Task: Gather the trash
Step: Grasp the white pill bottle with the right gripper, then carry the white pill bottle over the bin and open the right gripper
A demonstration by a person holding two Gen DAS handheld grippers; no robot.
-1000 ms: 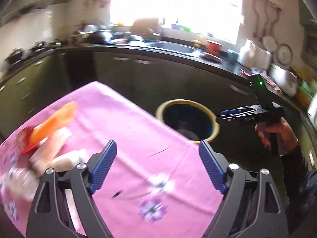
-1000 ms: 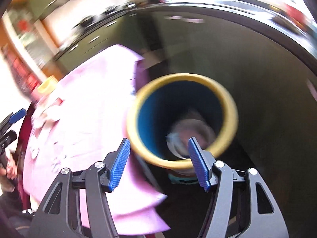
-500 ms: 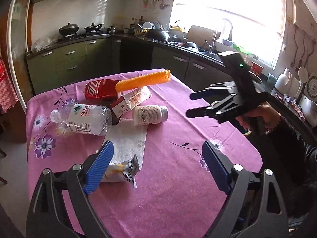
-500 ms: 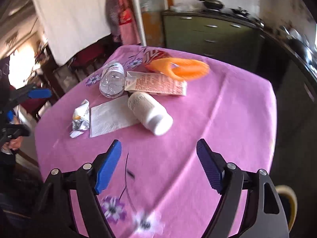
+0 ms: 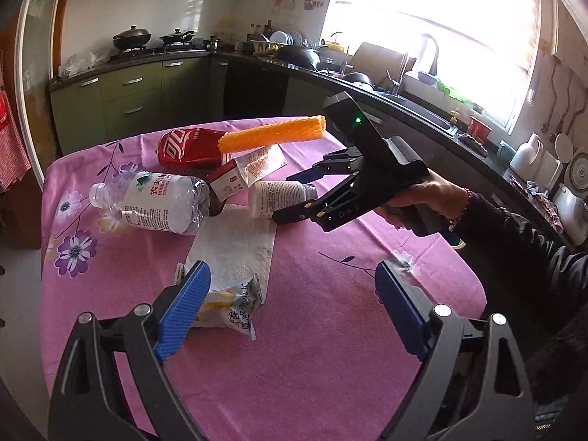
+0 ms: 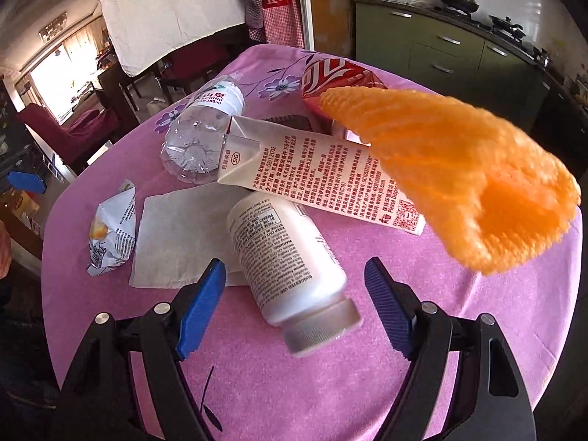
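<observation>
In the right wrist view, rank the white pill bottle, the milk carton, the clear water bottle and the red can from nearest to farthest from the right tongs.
1. White pill bottle: lying between the open right tongs.
2. Milk carton: just behind it, lying crosswise.
3. Clear water bottle: further back, left.
4. Red can: farthest, at the far edge of the table, partly behind the orange foam net.

A home kitchen opening onto a living area. Green cabinets [image 5: 132,99] with drawers run beneath a dark L-shaped counter [image 5: 397,110]; two lidded woks [image 5: 131,36] sit on a gas hob. A sink with tap [image 5: 433,55] lies below a bright window [image 5: 433,11], with stacked dishes [image 5: 281,38] beside it. A checked apron [image 6: 281,3] hangs by the doorway. The tabletop carries a pink floral tablecloth [image 5: 312,330]. Dark red chairs [image 6: 70,128] stand beyond.
</observation>
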